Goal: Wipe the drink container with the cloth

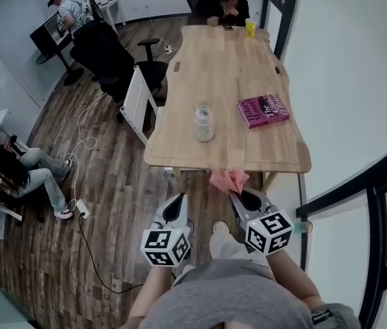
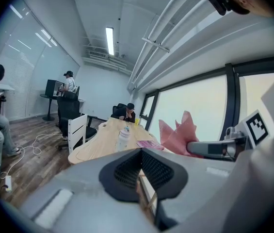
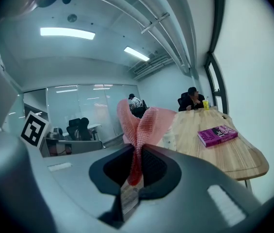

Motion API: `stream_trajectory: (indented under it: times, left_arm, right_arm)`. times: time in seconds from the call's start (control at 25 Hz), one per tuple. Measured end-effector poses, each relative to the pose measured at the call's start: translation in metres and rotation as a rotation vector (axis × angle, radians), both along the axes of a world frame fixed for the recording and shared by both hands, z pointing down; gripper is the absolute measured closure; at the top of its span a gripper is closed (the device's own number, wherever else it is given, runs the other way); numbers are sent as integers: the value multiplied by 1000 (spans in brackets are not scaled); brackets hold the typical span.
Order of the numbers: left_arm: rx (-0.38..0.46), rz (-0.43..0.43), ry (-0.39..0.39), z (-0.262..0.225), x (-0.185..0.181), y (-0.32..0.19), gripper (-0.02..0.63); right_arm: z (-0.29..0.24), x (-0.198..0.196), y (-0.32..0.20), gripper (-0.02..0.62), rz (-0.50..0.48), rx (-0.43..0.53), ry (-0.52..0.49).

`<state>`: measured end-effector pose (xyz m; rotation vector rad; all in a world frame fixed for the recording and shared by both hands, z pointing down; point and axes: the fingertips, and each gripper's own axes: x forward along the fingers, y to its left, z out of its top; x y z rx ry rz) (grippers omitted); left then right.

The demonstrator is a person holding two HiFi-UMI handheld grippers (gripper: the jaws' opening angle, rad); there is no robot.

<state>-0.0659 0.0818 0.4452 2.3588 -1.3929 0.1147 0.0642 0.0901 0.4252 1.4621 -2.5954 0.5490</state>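
Note:
A pale drink container (image 1: 204,123) with a green lid stands upright on the long wooden table (image 1: 220,67), near its front end; the left gripper view shows the container (image 2: 123,139) far ahead. My right gripper (image 1: 235,192) is shut on a pink cloth (image 1: 228,179), held just short of the table's near edge. In the right gripper view the cloth (image 3: 139,127) sticks up from between the closed jaws of the right gripper (image 3: 135,166). My left gripper (image 1: 177,203) hangs beside it, jaws together and empty, left gripper (image 2: 140,166). Both grippers are well short of the container.
A magenta book (image 1: 263,110) lies on the table right of the container. A yellow cup (image 1: 250,27) stands at the far end by a seated person (image 1: 224,5). Office chairs (image 1: 114,57) and a white panel (image 1: 138,101) stand left of the table. Cables (image 1: 83,142) trail on the floor.

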Motion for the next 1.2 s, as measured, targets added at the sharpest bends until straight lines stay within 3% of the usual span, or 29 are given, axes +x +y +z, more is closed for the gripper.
stream_trajectory:
  times: [0.52, 1.2]
  left_arm:
    - [-5, -82, 6, -8, 22, -98, 603]
    - [-26, -201, 1, 5, 31, -177, 603]
  right_arm:
    - [-7, 25, -110, 569, -74, 0, -2]
    - [4, 38, -221, 569, -189, -17, 4]
